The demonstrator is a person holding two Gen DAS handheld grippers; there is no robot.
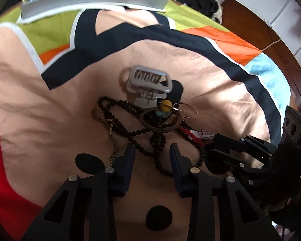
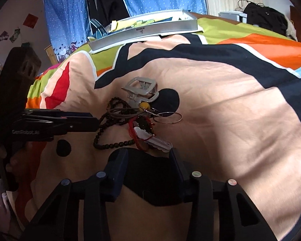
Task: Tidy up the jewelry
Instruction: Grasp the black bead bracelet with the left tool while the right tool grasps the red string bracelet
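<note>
1. Right, the left gripper (image 1: pixel 152 150) is sitting at the bottom centre of the left wrist view with its jaws spread apart, gripping nothing, and a strand of the dark bead necklace (image 1: pixel 130 118) is trailing down between its fingertips.
2. The jewelry pile is lying in the middle of that frame on the peach patch of the bedspread (image 1: pixel 40 110), just above the fingers.
3. A grey claw hair clip (image 1: pixel 148 84) is resting at the top of the pile, with a yellow bead charm (image 1: pixel 166 104) just below it and a thin hoop earring (image 1: pixel 187 110) poking out to the right.
4. A brown bangle (image 1: pixel 160 124) is lying over the beads at centre, and a bronze chain (image 1: pixel 108 126) is running down the left side of the heap toward the left finger.
5. The right gripper (image 2: pixel 148 154) is showing at the bottom centre of the right wrist view, jaws parted and empty, fingertips just beneath a white scalloped clip (image 2: pixel 154 140) tangled with a red cord (image 2: pixel 133 132).
6. In the left wrist view the right gripper (image 1: pixel 210 150) is coming in from the right edge, its tips close beside the pile.
7. A silver tray (image 2: pixel 142 32) is sitting at the upper centre of the right wrist frame, well apart from the jewelry.
</note>
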